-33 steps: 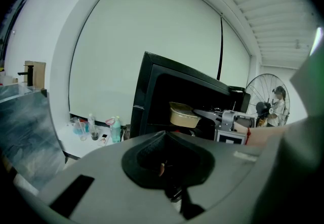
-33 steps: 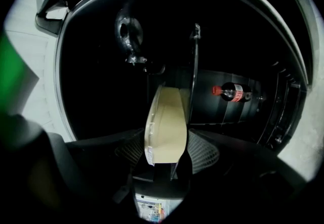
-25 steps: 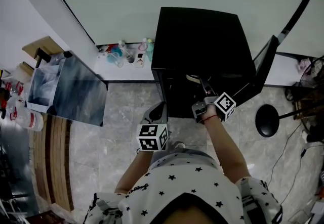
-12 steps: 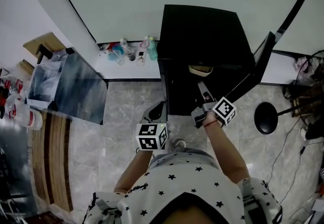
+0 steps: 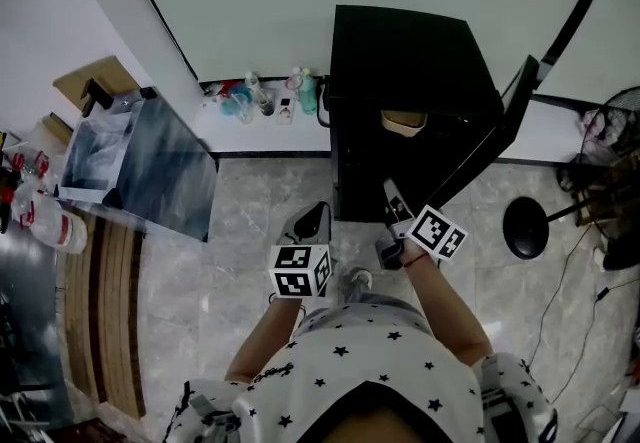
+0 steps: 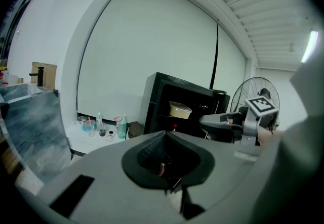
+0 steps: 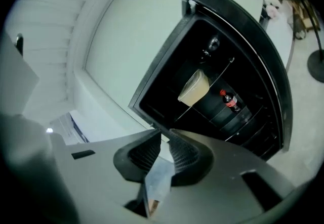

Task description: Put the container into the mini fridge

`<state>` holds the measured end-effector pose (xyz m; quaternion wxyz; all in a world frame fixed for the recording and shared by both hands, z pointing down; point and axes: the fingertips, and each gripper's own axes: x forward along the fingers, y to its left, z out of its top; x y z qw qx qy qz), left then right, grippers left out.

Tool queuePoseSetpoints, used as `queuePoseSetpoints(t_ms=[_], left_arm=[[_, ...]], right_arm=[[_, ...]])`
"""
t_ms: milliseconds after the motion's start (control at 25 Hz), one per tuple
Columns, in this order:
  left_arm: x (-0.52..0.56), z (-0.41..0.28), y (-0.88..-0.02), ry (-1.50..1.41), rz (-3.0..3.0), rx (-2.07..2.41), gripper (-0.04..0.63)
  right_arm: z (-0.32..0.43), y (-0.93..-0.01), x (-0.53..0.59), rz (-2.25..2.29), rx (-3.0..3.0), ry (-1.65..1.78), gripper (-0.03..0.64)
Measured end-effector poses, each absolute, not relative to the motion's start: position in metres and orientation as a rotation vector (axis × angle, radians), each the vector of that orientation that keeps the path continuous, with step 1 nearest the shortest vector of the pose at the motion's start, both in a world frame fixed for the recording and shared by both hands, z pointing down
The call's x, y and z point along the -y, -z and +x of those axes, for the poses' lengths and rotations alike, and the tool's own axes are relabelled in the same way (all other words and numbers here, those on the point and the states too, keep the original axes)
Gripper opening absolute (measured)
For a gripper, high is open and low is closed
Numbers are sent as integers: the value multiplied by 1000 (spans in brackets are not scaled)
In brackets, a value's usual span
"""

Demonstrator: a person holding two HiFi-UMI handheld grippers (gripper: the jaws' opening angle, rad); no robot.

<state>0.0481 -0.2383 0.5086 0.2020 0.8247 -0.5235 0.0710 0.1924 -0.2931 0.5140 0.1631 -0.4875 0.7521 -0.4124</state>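
**Container shelved, both hand-held grippers empty outside the open fridge**

Task state. The container (image 5: 404, 121), a pale shallow tub, sits on an upper wire shelf inside the black mini fridge (image 5: 400, 51). It touches neither hand-held gripper. The right gripper view shows it alone on that shelf, with a red-labelled bottle (image 7: 229, 100) on the shelf below. The fridge door (image 5: 495, 136) stands wide open to the right.

The right hand-held gripper (image 5: 390, 191) is in front of the opening, clear of the cabinet. Its jaws have just been closing and are now almost together, with nothing between them. The left hand-held gripper (image 5: 318, 211) is held low beside the fridge's left front corner. Its jaws meet and it also carries nothing.

Judged from this, the placement itself is complete. What remains, if anything, is shutting the door, which the task sentence does not name.

Hard to read. From the head view the fridge interior is nearly black. Only the container's top shows, and the shelf beneath it cannot be made out. Whether the container has a lid is unclear in every view. Each gripper's own grey body fills the lower half of its view and hides the floor and the fridge's lowest compartment. A small cluster of bottles (image 5: 265, 96) on the white ledge is too small to identify.
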Motion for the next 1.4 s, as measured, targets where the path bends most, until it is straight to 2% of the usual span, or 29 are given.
queuePoseSetpoints(t_ms=[280,720,1400], left_arm=[[201,34,-507,-191,2304,1449,12],[140,30,-510,-177,2316,1416,12],[44,37,-524,-195,2301,1403,12]], right_arm=[[173,-509,240,-1531,-2311,1039,-5],[140,-496,154,-1609,-2588,734,-6],[129,-504,58,-1607,-2738,569,-6]])
